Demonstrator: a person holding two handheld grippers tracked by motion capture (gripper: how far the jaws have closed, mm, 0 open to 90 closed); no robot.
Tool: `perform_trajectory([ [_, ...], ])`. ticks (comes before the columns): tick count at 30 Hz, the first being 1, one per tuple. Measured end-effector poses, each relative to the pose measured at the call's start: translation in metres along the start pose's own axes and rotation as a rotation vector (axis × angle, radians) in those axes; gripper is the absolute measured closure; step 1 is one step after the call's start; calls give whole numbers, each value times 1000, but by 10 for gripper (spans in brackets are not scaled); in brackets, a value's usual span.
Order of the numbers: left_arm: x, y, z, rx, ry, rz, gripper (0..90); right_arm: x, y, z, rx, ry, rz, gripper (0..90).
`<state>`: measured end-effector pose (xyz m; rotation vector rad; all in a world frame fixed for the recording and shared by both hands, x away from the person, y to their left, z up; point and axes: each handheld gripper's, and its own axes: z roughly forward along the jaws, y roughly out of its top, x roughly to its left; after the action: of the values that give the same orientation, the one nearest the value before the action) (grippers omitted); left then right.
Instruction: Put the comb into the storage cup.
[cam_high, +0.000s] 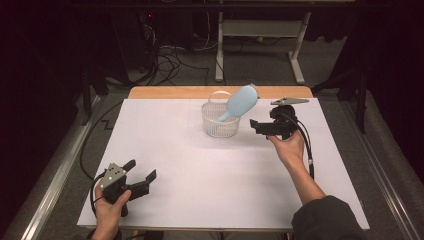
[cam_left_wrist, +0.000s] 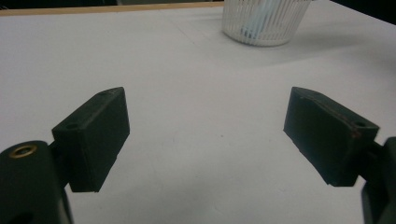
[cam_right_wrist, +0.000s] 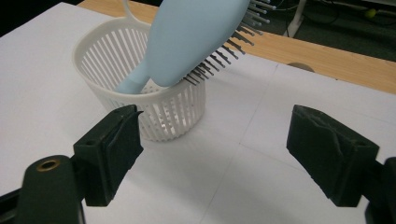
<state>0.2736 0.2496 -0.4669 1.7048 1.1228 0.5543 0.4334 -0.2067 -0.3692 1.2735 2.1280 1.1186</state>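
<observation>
A white slatted basket (cam_high: 220, 121) stands at twelve o'clock on the white table (cam_high: 210, 190), with a light blue hairbrush (cam_high: 239, 102) propped handle-down inside, its head leaning over the rim toward two o'clock. The right gripper (cam_high: 256, 127), jaws spread and empty, sits just beside the basket at three o'clock. The left gripper (cam_high: 141, 171), also spread and empty, rests at seven o'clock, well apart

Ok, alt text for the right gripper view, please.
A light blue hairbrush stands handle-down in a white slatted basket on a white table, its bristled head leaning over the rim. The open right gripper faces it, holding nothing.
</observation>
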Motion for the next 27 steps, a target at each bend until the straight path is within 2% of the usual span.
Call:
perform_trajectory([
  [27,0,0,0,-1,4,-3,153,-4,-10,-14,-36,14,14,196],
])
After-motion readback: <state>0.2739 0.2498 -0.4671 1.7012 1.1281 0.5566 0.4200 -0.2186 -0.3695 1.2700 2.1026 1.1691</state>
